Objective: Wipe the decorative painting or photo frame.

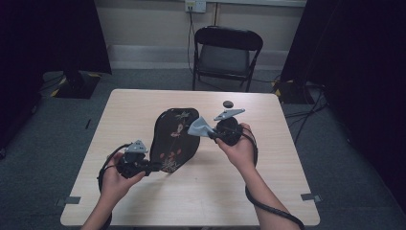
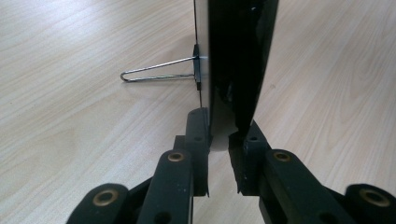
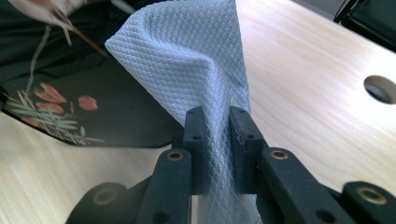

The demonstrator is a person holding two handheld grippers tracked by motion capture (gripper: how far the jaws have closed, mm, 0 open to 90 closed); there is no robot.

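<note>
Left gripper jaws clamp near edge of black floral tray, tilted on table. Right gripper jaws pinch pale cloth beside tray's far edge. Advice: hold tray steady, press cloth flat, wipe in even strokes.

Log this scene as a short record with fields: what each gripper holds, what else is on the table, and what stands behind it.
left gripper: shut on the near edge of the black flowered tray, which is tilted up off the table
right gripper: shut on a pale blue cloth, at the tray's right edge
tray back: wire stand
table: light wood, round hole near the far edge
behind table: black folding chair
</note>
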